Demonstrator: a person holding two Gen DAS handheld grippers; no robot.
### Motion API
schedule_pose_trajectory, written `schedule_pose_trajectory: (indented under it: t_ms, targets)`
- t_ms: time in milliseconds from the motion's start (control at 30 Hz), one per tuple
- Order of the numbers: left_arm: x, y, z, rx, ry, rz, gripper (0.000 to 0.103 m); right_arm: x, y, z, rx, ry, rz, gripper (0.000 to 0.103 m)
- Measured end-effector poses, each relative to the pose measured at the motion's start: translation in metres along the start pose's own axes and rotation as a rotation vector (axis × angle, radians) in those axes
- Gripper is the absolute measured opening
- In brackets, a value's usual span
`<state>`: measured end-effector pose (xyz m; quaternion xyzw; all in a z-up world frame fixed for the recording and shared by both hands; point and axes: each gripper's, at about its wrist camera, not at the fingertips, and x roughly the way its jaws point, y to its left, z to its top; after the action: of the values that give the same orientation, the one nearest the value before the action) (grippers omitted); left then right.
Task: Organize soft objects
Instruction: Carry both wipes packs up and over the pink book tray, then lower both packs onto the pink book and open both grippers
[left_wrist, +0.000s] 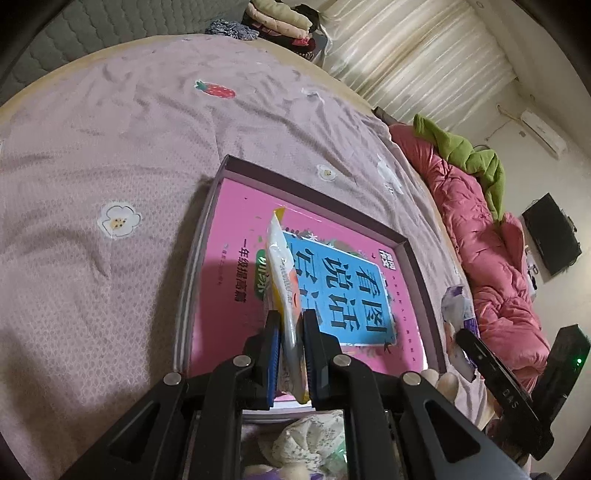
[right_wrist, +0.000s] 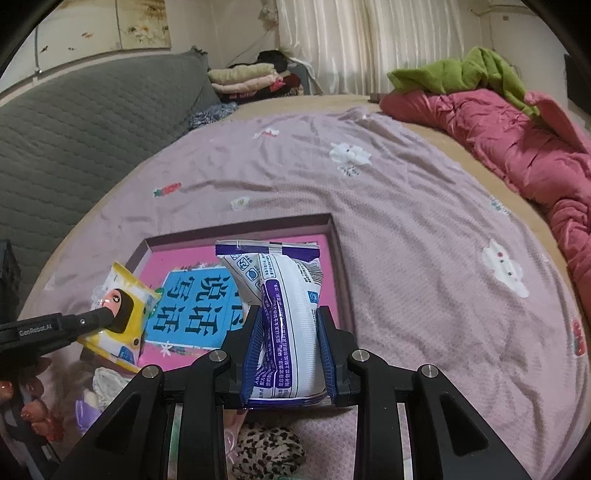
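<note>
My left gripper (left_wrist: 290, 314) is shut on a thin yellow-and-white tissue pack (left_wrist: 280, 258), held edge-on over an open shallow box (left_wrist: 317, 197). A pink book (left_wrist: 229, 295) with a blue panel lies flat in the box. My right gripper (right_wrist: 289, 312) is shut on a white-and-purple soft pack (right_wrist: 284, 280), upright above the box's (right_wrist: 236, 223) right part. In the right wrist view the left gripper (right_wrist: 110, 317) comes in from the left, and its yellow pack (right_wrist: 127, 280) shows a cartoon face. The purple pack (left_wrist: 458, 310) and the right gripper (left_wrist: 480, 354) show at the right of the left wrist view.
The box rests on a lilac bedspread (right_wrist: 406, 240). A pink quilt (right_wrist: 517, 147) with a green garment (right_wrist: 461, 70) lies along the right. Folded clothes (right_wrist: 243, 79) and a grey padded headboard (right_wrist: 92, 129) stand behind. A leopard-print item (right_wrist: 266, 454) and a floral bundle (left_wrist: 306, 443) lie near me.
</note>
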<state>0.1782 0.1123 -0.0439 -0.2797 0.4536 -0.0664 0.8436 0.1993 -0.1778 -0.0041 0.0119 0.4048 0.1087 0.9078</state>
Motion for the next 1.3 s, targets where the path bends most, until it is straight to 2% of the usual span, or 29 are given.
schedule_pose_trajectory:
  t_ms: [233,567,933,1100,1300]
  targets:
    - [-0.001,0.008,0.001,-0.009,0.008,-0.028,0.012,0.023,0.0,-0.004,-0.008,0.067,-0.02,0.03]
    - [-0.004,0.015,-0.001,-0.014,0.012,-0.019,0.013,0.037,-0.003,-0.012,-0.039,0.113,-0.096,0.031]
    - [-0.005,0.017,-0.001,-0.005,0.032,0.016,0.014,0.036,-0.011,-0.013,0.0,0.12,-0.073,0.036]
    - [-0.004,0.017,0.0,-0.006,0.044,0.047,0.015,0.034,-0.015,-0.015,0.027,0.132,-0.054,0.048]
    - [-0.002,0.012,0.0,0.019,0.048,0.079,0.016,0.025,-0.014,-0.015,0.031,0.106,-0.04,0.05]
